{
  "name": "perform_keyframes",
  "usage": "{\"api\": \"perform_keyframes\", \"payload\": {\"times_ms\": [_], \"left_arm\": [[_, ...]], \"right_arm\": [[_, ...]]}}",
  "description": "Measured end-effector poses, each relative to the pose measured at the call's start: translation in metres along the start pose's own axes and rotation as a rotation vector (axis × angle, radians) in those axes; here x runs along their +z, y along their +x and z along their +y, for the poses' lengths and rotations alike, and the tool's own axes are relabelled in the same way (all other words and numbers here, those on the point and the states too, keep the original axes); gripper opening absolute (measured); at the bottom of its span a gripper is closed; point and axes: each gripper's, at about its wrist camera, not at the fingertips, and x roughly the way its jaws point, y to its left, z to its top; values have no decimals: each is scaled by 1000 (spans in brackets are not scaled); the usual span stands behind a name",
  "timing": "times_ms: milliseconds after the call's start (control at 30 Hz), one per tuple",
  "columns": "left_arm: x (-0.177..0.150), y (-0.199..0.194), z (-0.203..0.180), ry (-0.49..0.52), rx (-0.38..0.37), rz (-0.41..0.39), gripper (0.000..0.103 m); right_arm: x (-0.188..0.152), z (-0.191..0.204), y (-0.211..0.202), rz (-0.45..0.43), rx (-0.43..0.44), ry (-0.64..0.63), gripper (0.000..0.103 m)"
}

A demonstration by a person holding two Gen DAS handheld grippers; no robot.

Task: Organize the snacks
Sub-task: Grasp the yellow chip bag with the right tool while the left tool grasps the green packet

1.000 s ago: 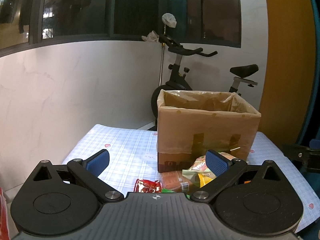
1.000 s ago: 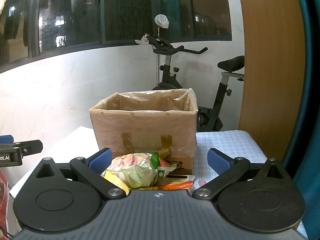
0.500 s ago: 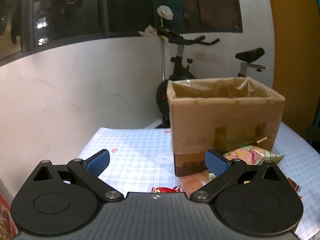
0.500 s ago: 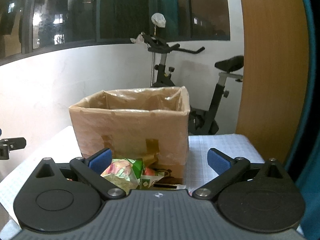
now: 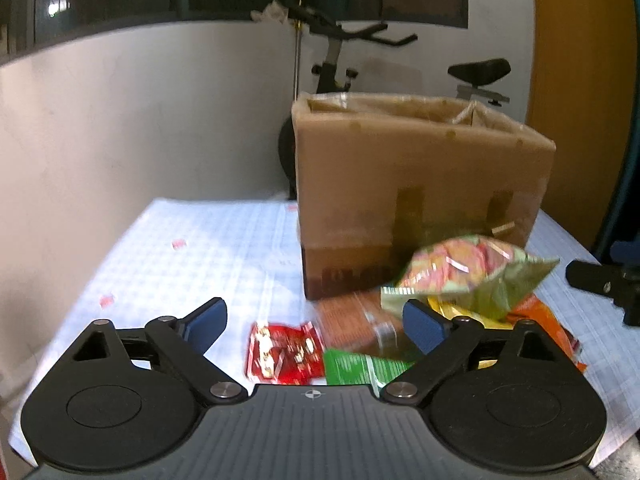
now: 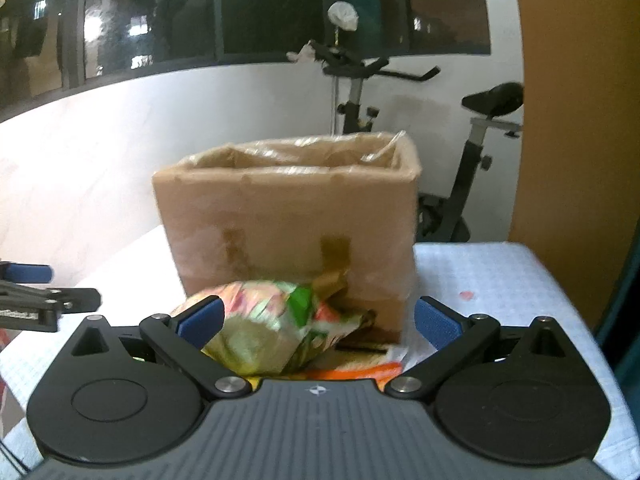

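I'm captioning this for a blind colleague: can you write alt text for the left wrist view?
The open left gripper points at snack packets piled before a lined cardboard box on a checked tablecloth. An exercise bike stands behind.

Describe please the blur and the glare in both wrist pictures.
Left wrist view: motion blur smears the cardboard box and red packet; the left gripper stays sharp. Right wrist view: the box and green snack bag are blurred, the window glass shows bright reflections, the wall bends from fisheye.

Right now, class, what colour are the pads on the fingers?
Blue pads, clearest in the right wrist view.
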Motion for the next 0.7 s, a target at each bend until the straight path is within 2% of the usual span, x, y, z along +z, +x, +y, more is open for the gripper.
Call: {"api": "perform_keyframes", "payload": {"times_ms": [300,467,700], "left_arm": [[-26,2,7,-27,-11,50,95],[-35,-4,7,-17,5,32,85],[-45,-8,4,-50,1,17,85]], "right_arm": [[-35,10,1,56,41,3,103],[-50,16,-9,20,68,-40,103],[-68,30,-12,49,82,-139,103]]}}
